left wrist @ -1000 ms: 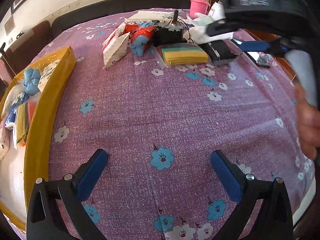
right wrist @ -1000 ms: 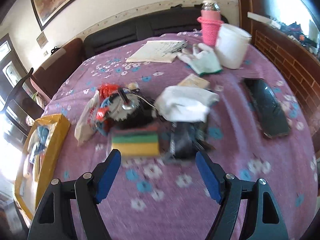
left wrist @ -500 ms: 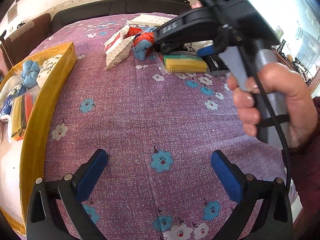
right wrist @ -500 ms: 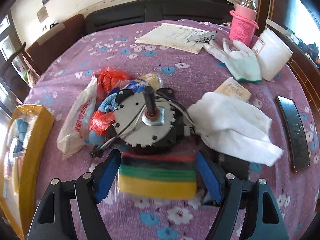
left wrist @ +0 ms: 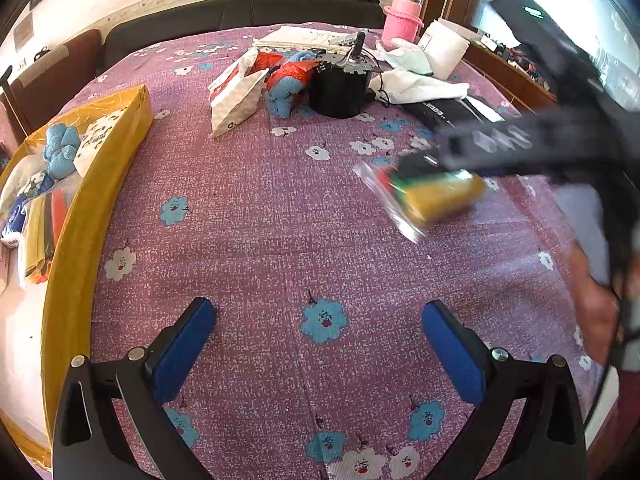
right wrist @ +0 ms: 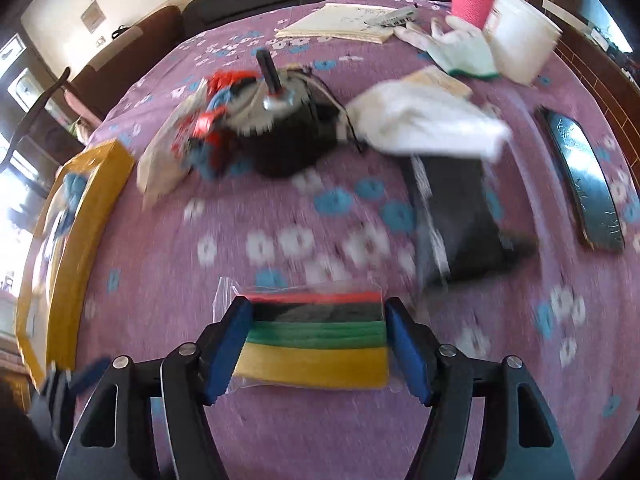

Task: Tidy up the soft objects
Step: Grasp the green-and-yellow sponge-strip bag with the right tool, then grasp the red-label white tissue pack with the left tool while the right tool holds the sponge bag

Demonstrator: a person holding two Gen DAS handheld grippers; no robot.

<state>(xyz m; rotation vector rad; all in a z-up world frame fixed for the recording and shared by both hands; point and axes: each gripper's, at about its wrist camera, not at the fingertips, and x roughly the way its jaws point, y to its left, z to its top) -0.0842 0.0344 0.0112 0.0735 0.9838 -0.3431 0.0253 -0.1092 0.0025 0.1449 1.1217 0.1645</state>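
A clear-bagged pack of sponges (right wrist: pixel 316 344), striped red, black, green and yellow, sits between the blue pads of my right gripper (right wrist: pixel 317 316). Its jaws are closing, both pads press the pack's ends, and the pack is off the cloth. The left wrist view shows the same pack (left wrist: pixel 436 196) blurred in the air at the right, under the right gripper's dark body. My left gripper (left wrist: pixel 318 312) is open over the purple flowered cloth with nothing between its fingers. A yellow box (left wrist: pixel 80 220) at the left holds a blue plush (left wrist: pixel 60 150) and other soft things.
At the back lie a black motor (left wrist: pixel 340 88), a blue-and-red plush (left wrist: pixel 286 92), a white bag (left wrist: pixel 236 96) and a white cloth (left wrist: pixel 420 84). A black pouch (right wrist: pixel 456 216), a phone (right wrist: pixel 588 184), a glove (right wrist: pixel 464 52), a white tub (right wrist: pixel 520 36) and a pink bottle (left wrist: pixel 400 20) are to the right.
The right gripper came down over the sponge pack beside the motor, closed on it and carried it toward the table's near side. My left gripper stayed where it was.
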